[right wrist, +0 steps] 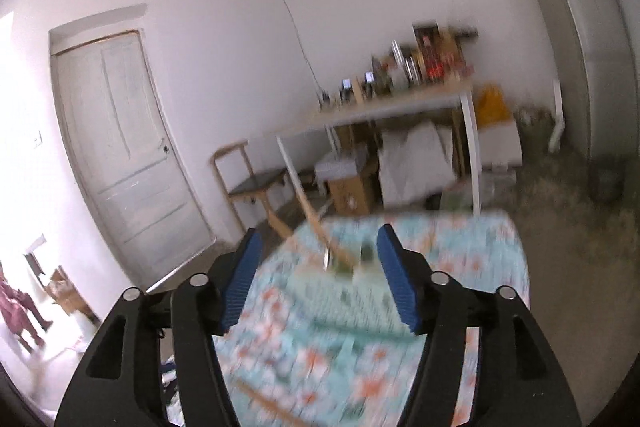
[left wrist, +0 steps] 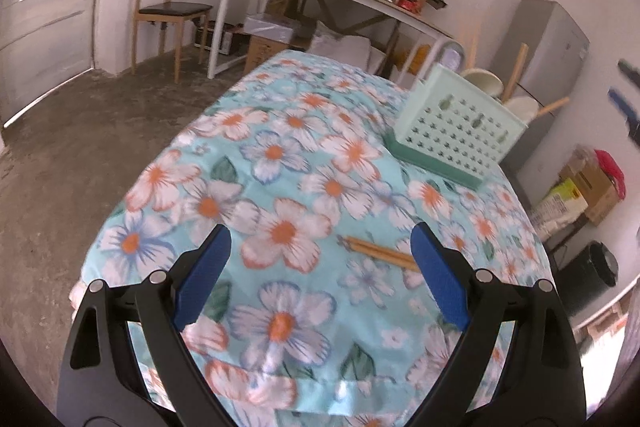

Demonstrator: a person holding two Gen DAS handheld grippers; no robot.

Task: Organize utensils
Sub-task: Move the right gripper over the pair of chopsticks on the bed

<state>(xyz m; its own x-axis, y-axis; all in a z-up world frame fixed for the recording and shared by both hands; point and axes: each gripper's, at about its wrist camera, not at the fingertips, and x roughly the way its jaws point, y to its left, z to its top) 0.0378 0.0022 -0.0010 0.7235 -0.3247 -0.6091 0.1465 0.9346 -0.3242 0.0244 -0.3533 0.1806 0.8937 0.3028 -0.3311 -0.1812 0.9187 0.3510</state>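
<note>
Both grippers, left and right, are being held wide open with nothing gripped. The chopsticks are lying on the floral tablecloth, near the green basket. They're probably light, stiff and roll-prone, so best pinched mid-length.

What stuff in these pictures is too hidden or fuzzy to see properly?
- Chopsticks, left wrist view: the far end is hidden behind the left gripper's blue finger.
- Green basket, left wrist view: its perforated wall hides the inside.
- Right wrist view: motion blur smears the basket and the wooden handles sticking out; which utensils they are is unclear.
</note>
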